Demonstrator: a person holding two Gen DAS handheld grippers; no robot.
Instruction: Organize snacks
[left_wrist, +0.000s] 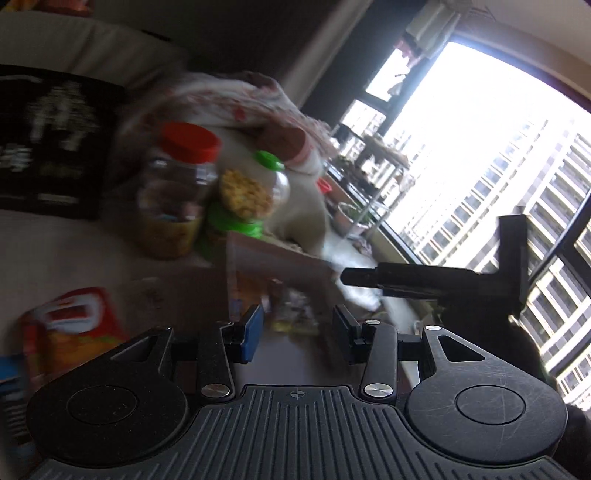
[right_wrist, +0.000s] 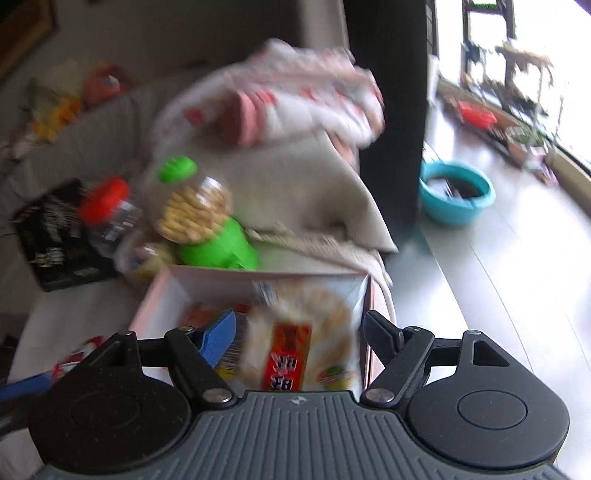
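I am looking along my left gripper (left_wrist: 297, 330), whose fingers are standing partly spread with nothing between them. At the lower left of that view a red and yellow snack bag (left_wrist: 70, 328) is lying on the pale surface; above it a red-lidded jar (left_wrist: 175, 195) is standing just beside a green-lidded jar (left_wrist: 251, 192) of yellow snacks, and right of centre the pink box (left_wrist: 280, 258) is showing packets inside. In the other view my right gripper (right_wrist: 299, 332) is hovering with its fingers spread wide on either side of a rice cracker packet (right_wrist: 295, 343), which is lying in the box at bottom centre; I cannot tell whether the pads are touching it. A blue basin (right_wrist: 458, 197) is sitting on the floor at the right.
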